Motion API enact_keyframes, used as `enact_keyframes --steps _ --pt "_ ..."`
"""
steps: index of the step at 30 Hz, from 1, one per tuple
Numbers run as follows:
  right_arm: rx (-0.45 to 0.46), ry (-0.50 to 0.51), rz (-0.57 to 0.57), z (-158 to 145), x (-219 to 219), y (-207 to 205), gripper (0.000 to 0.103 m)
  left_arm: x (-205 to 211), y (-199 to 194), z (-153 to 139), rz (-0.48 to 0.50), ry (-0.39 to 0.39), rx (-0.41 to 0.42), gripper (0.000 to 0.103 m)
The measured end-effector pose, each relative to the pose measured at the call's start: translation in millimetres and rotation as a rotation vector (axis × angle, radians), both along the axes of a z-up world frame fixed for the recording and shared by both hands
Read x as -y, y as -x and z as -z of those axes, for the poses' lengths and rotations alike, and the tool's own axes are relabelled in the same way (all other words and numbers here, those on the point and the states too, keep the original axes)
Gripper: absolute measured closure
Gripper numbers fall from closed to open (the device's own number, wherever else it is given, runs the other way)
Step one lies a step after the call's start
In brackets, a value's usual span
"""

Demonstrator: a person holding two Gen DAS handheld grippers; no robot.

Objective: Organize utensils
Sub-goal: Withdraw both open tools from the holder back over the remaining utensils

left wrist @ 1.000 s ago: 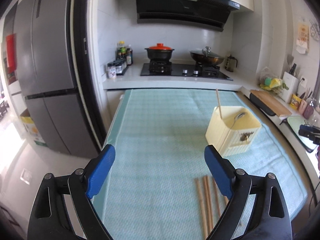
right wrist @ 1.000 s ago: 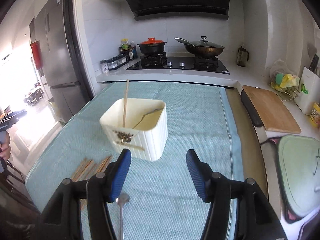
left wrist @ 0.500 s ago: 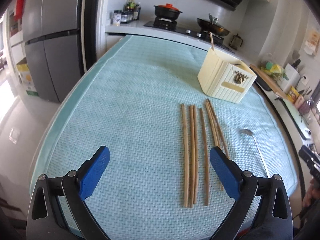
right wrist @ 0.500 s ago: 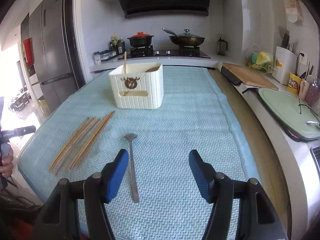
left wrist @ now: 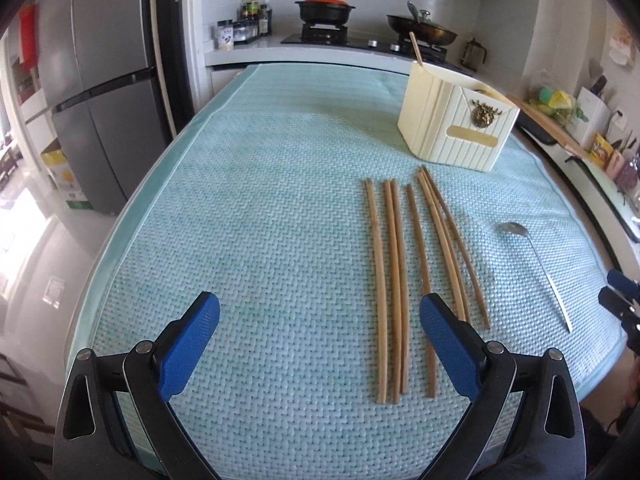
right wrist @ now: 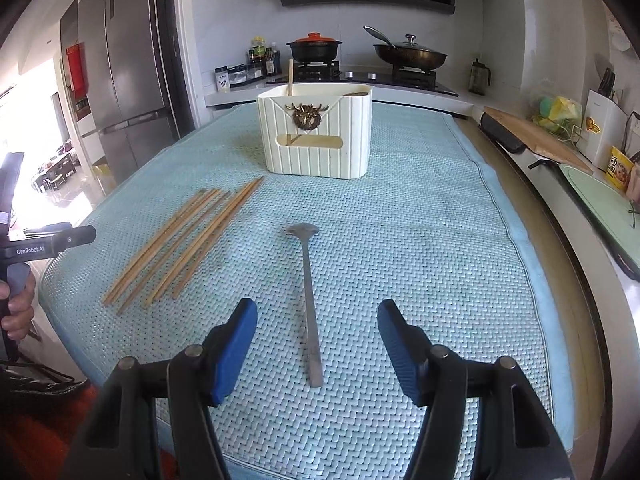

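Several wooden chopsticks (left wrist: 394,280) lie side by side on the teal mat (left wrist: 260,200), just right of centre. My left gripper (left wrist: 320,312) hovers wide open over the mat's near edge; its right finger is over the chopsticks' near ends and nothing is gripped. A steel spoon (right wrist: 308,280) lies on the mat, bowl pointing away. Its handle runs into the gap of my right gripper (right wrist: 317,312), which is open with the pads clear of it. The cream utensil holder (right wrist: 316,136) stands behind with one chopstick (right wrist: 290,76) upright in it.
Behind the mat are a stove with a red-lidded pot (right wrist: 314,46) and a pan (right wrist: 410,56). A fridge (left wrist: 100,80) stands at left. A cutting board (right wrist: 532,136) and counter clutter line the right side. A hand (right wrist: 16,312) holds the left gripper's handle.
Both grippers dropped toward the mat's near edge and tilted down. The loose chopsticks and the spoon now lie in full view. The left jaws spread slightly wider.
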State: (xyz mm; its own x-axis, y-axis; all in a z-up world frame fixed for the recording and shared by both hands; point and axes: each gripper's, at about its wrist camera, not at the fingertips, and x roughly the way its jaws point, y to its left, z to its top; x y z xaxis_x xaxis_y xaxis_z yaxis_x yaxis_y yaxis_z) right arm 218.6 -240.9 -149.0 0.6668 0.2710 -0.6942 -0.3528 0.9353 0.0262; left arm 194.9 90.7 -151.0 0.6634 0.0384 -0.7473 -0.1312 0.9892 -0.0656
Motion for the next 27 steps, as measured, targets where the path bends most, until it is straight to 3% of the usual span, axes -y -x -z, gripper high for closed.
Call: enact_keyframes --steps 9,20,27 --pt "-0.018 0.003 0.000 5.4 -2.7 0.4 0.039 0.7 -1.2 7.4 -0.004 -0.032 -0.018 0.003" --pt "-0.041 0.012 -0.002 9.6 -0.7 -2.3 0.039 -8.6 -5.0 16.0 0.017 0.043 -0.043 0.003" --pt "-0.045 0.012 -0.015 10.1 -2.8 -7.6 0.039 -6.7 -24.8 13.5 0.063 0.044 -0.044 0.003"
